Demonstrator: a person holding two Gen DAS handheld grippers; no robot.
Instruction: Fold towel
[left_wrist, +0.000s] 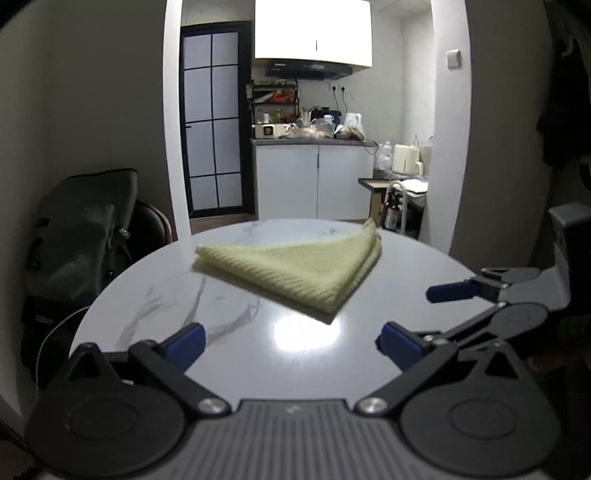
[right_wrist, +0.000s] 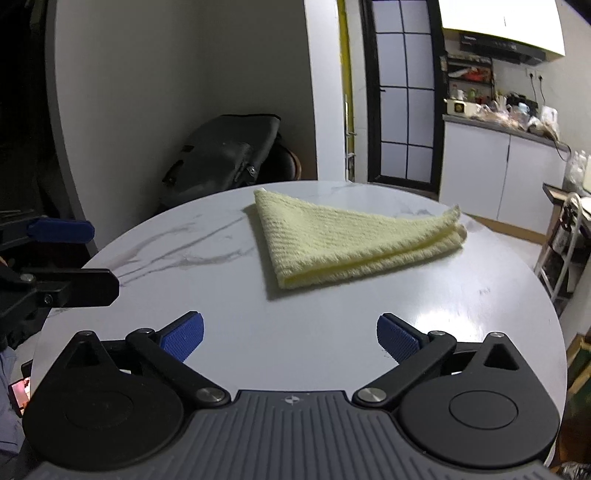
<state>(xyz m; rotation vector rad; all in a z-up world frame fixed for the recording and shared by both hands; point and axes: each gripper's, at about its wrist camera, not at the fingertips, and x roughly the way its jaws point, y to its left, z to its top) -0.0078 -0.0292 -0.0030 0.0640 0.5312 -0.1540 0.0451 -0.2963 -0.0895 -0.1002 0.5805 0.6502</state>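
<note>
A pale yellow towel (left_wrist: 295, 273) (right_wrist: 332, 240) lies folded in layers on the round white marble table (left_wrist: 166, 295) (right_wrist: 406, 295), flat and touched by nothing. My left gripper (left_wrist: 291, 345) hovers over the near part of the table, short of the towel's nearest corner, open with only bare tabletop between its blue pads. My right gripper (right_wrist: 291, 339) is likewise open and empty, just short of the towel's folded corner. Each gripper also shows at the edge of the other's view: the right one's fingers (left_wrist: 450, 291) on the right, the left one's fingers (right_wrist: 61, 229) on the left.
A dark bag (left_wrist: 85, 232) (right_wrist: 225, 155) rests on a chair beyond the table's far left edge. Behind the table a doorway leads to a kitchen counter (left_wrist: 314, 177) crowded with items. A white step stool (right_wrist: 565, 240) stands off the table's right side.
</note>
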